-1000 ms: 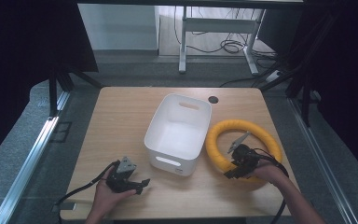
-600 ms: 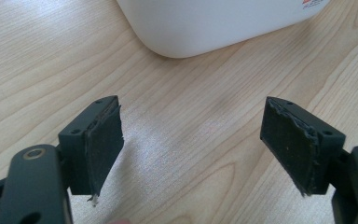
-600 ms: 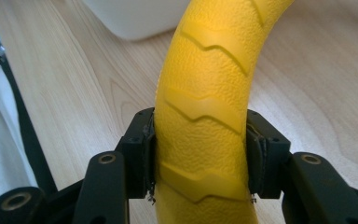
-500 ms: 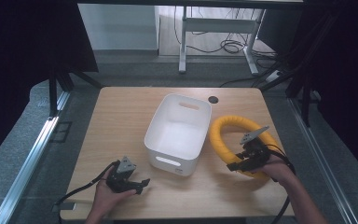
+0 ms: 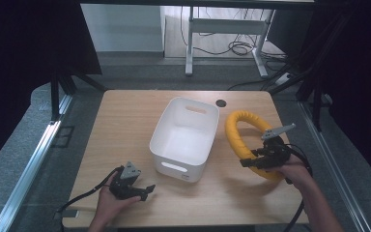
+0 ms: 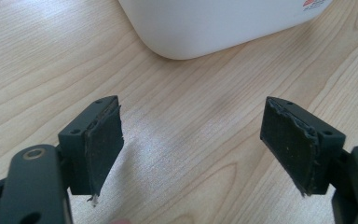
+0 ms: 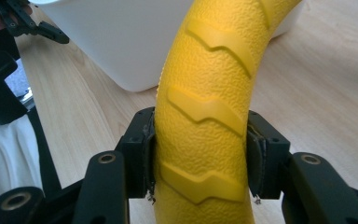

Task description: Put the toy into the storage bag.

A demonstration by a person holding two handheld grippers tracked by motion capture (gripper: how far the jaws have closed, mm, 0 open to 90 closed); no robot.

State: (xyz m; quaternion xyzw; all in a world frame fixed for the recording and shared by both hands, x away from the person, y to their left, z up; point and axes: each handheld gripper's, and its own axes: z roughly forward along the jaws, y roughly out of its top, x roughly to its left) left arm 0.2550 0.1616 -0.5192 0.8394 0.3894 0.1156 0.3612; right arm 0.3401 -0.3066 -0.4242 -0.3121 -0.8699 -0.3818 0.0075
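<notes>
On the near left of the table (image 5: 125, 111), the left tool (image 5: 146, 189) rests with its jaws wide apart and nothing between them. The white bin (image 5: 186, 137) stands at the middle. To its right, the right tool (image 5: 246, 163) is clamped across the near arc of the yellow ring (image 5: 235, 133), which tilts up off the table. To do this well, I'd keep the grip firm, lift the ring above the bin's rim, then move left.
</notes>
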